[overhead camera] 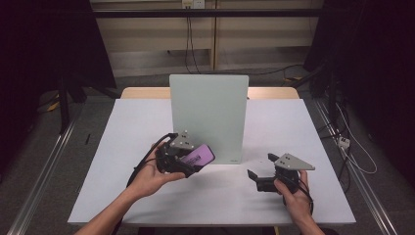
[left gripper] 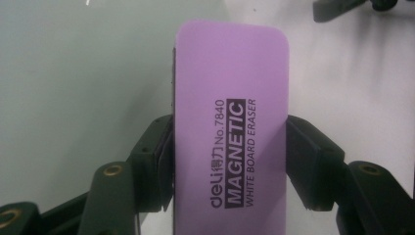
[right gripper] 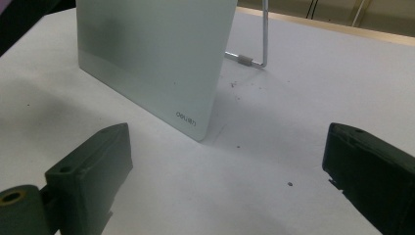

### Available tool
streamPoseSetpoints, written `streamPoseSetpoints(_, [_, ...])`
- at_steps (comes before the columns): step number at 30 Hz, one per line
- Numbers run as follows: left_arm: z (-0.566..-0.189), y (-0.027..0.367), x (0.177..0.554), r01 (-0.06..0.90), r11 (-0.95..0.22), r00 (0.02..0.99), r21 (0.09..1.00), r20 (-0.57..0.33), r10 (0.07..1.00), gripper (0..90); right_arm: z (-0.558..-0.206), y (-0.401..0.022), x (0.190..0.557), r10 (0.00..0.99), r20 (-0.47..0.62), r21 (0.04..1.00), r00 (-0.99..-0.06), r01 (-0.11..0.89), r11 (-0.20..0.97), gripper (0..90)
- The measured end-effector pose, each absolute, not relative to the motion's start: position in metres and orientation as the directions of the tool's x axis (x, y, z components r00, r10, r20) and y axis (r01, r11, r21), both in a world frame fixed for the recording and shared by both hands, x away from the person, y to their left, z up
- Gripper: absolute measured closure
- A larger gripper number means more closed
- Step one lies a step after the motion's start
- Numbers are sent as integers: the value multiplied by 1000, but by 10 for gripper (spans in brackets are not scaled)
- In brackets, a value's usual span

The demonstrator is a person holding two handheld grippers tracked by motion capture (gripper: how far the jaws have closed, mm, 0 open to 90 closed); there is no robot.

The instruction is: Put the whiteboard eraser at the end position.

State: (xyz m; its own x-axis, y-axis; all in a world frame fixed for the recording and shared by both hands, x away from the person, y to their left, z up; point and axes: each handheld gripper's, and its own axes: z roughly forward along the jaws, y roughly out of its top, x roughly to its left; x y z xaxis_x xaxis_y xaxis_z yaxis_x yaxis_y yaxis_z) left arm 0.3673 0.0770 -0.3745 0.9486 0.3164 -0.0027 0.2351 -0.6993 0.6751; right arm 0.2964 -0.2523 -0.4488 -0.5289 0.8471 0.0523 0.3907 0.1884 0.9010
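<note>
A purple magnetic whiteboard eraser [left gripper: 230,122] with black lettering sits between the black jaws of my left gripper [left gripper: 230,161], which is shut on its two long sides. From above, the eraser [overhead camera: 198,156] and left gripper [overhead camera: 188,164] are just left of the lower left corner of an upright pale green glass board [overhead camera: 209,115] standing mid-table. My right gripper [overhead camera: 254,177] rests low on the table at the right, jaws wide apart and nothing between them. In the right gripper view the board [right gripper: 156,54] stands ahead, its wire stand [right gripper: 264,34] behind it.
The white table [overhead camera: 122,186] reaches to its front edge near the person's forearms. A wooden table edge [overhead camera: 142,92] shows behind the board. Dark stands and cables line both sides of the floor.
</note>
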Motion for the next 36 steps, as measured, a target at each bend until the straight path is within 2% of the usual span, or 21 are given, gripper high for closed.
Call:
streamPoseSetpoints(3, [-380,71,364,231,-715,949,660,8,314,411,-449,-252,297,847,47,901,-529,388,192,42])
streamPoseSetpoints(14, [-391,60,358,235,-743,964,627,-54,259,411,-448,-251,296,847,39,903,-530,382,198,42])
streamPoseSetpoints(26, [-410,49,360,290,-765,957,575,-155,246,410,-447,-250,296,847,34,903,-531,380,202,42])
streamPoseSetpoints(32, [-418,38,352,264,-789,964,555,-140,224,410,-447,-250,296,846,32,902,-532,379,204,42])
streamPoseSetpoints(36, [-422,37,353,284,-780,959,557,-155,238,409,-447,-249,295,844,29,903,-535,376,207,42])
